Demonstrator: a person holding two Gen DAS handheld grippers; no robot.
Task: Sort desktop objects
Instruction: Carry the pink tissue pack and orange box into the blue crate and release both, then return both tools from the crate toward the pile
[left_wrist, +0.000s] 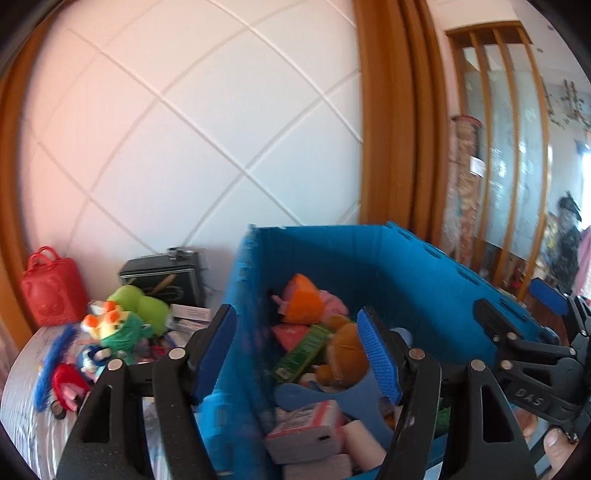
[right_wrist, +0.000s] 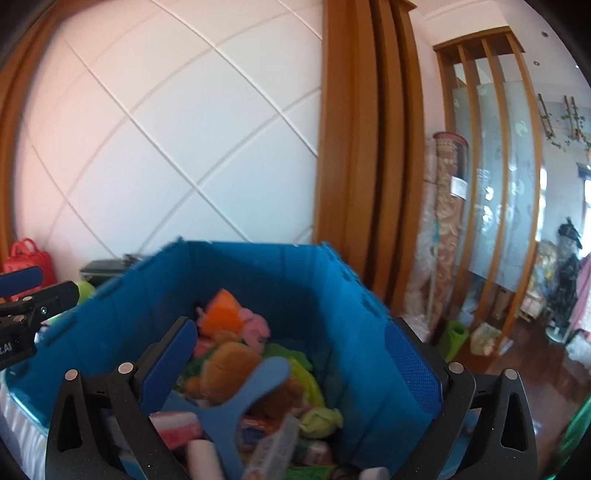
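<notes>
Landmark: blue crate (left_wrist: 424, 280), open-topped, standing on the tabletop (left_wrist: 26, 391) against the white quilted wall panel (left_wrist: 184, 129).

Far left of the crate: red toy bag (left_wrist: 51, 291) at the wall. Nearer the crate, a black box (left_wrist: 162, 277) sits against the wall, with a green plush (left_wrist: 142, 302) in front of it. Forward of those lie a green-and-orange toy (left_wrist: 118, 328), a blue brush-like item (left_wrist: 55, 362) and a small red toy (left_wrist: 68, 384), all loose on the tabletop outside the crate's left wall.

Left hand-held gripper (left_wrist: 299, 365): jaws spread, straddling the crate's left wall, one blue pad outside it and one over the contents. Nothing is pinched.

Inside the crate: orange-and-pink plush (left_wrist: 306, 299) toward the back, brown plush (left_wrist: 343, 350) at centre, green packet (left_wrist: 303, 350) left of the brown plush, blue Y-shaped plastic piece (right_wrist: 240, 398) lying on top, pink-and-white box (left_wrist: 306, 428) at the near edge. Other contents too blurred to name.

Right hand-held gripper (right_wrist: 295, 373): jaws spread wide over the crate's right half, empty; right pad close to the crate's right wall, contact not clear.

Right of the crate: wooden door frame (right_wrist: 365, 147), then a rolled patterned mat (right_wrist: 448, 221) leaning upright, then a glass partition (right_wrist: 495, 184).
</notes>
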